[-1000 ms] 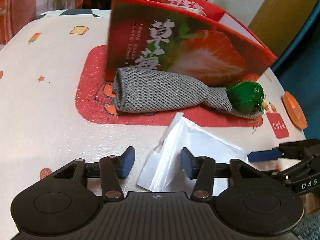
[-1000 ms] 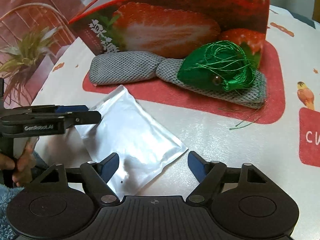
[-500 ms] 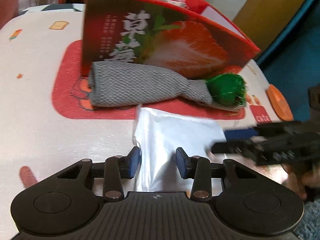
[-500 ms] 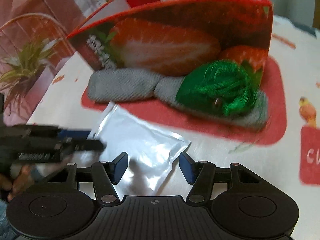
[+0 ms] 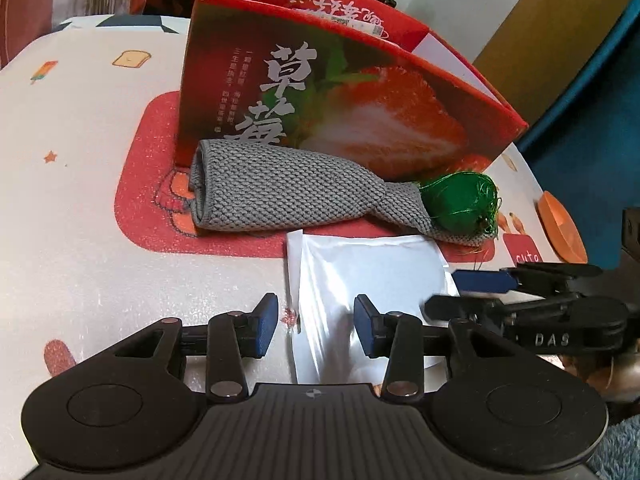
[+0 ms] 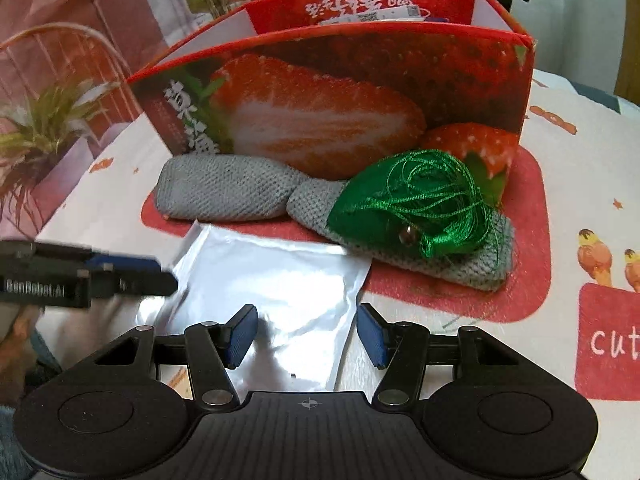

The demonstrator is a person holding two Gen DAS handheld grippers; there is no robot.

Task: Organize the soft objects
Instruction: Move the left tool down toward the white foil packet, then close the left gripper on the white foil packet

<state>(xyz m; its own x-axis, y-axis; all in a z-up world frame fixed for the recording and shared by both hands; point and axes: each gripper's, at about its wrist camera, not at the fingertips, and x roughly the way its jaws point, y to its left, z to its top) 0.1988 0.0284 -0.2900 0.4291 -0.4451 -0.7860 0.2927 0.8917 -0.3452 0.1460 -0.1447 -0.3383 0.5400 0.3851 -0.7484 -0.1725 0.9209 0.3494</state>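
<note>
Left wrist view: left tool (image 5: 316, 322) opening astride the silver pouch (image 5: 360, 276) edge, unpinched; right tool (image 6: 306, 334) spread over it; pouch flat on surface (image 5: 80, 240) before grey cloth (image 5: 280, 192)

Box front (image 5: 320, 120): large white Chinese characters 草莓, with columns of small characters beside them, too small to read.
Counter cloth (image 6: 608, 344): "cut" in white on a red patch, cut off by the frame; "cute" in the left wrist view.
Right hand-held gripper (image 5: 480, 292): "DAS".
Left hand-held gripper (image 6: 160, 272): "GenRobot.AI".
</note>
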